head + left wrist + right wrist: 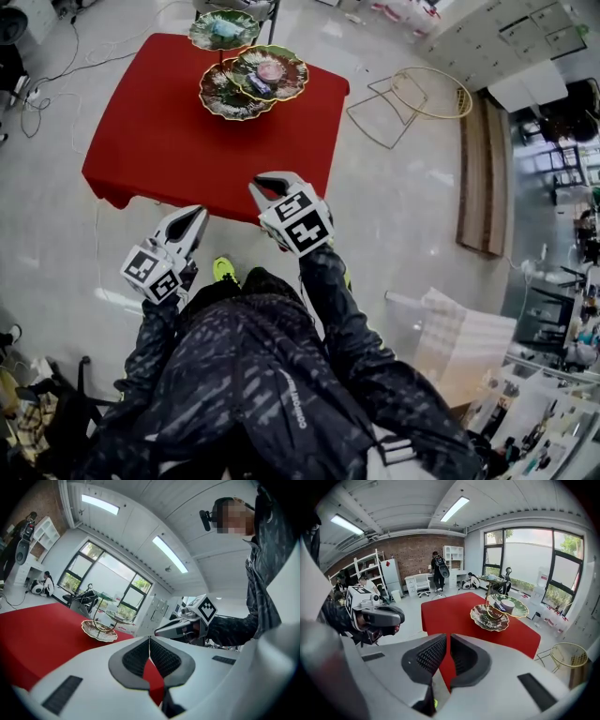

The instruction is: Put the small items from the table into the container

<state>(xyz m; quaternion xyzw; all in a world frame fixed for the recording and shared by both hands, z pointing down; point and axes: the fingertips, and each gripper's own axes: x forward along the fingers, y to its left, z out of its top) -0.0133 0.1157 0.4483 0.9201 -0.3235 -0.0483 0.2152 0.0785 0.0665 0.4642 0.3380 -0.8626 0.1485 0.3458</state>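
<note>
We are holding the left gripper (190, 223) and the right gripper (272, 184) at the near edge of a red table (159, 141), both with jaws pressed together and gripping nothing. A tiered dish stand (251, 73) is sitting at the far edge, with a small pale item (225, 28) lying in its top dish. Pale floor (403, 216) is stretching wide to the table's right.
</note>
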